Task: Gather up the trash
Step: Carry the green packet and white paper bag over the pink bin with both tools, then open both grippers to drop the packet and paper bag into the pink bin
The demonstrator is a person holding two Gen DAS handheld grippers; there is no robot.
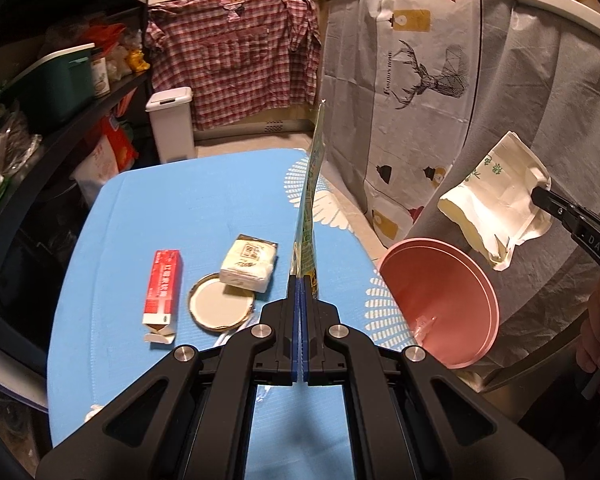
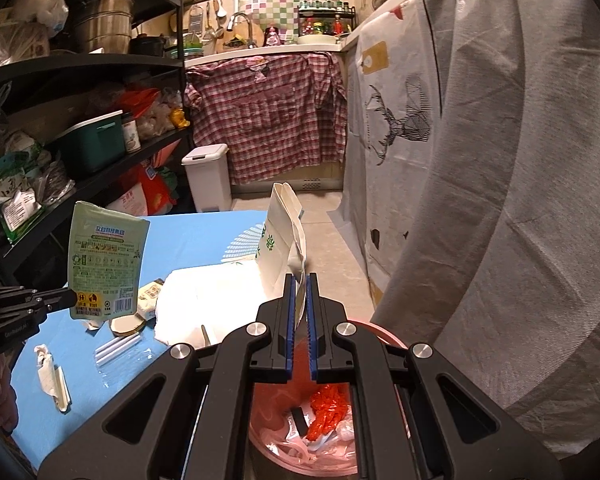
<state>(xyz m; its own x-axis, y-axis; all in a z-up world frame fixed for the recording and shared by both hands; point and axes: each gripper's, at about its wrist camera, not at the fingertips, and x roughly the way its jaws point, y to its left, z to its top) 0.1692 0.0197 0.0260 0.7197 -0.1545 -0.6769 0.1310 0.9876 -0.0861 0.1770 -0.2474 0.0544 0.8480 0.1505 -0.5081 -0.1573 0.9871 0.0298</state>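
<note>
My left gripper (image 1: 301,280) is shut on a green refill pouch (image 1: 311,196), seen edge-on here and flat in the right wrist view (image 2: 102,264), held above the blue table (image 1: 180,208). My right gripper (image 2: 300,280) is shut on a white paper bag (image 2: 282,236) with green print, held over the pink trash bin (image 2: 364,332); the bag also shows in the left wrist view (image 1: 496,200). The bin (image 1: 440,296) stands at the table's right edge and holds orange and white scraps (image 2: 326,412). On the table lie a red box (image 1: 162,292), a tissue pack (image 1: 250,264) and a round lid (image 1: 220,302).
Black shelves (image 1: 60,120) packed with goods stand to the left. A white pedal bin (image 1: 172,124) stands on the floor beyond the table. A deer-print cloth (image 1: 420,80) hangs on the right. Paper scraps (image 2: 52,376) and a clear strip (image 2: 118,348) lie on the table.
</note>
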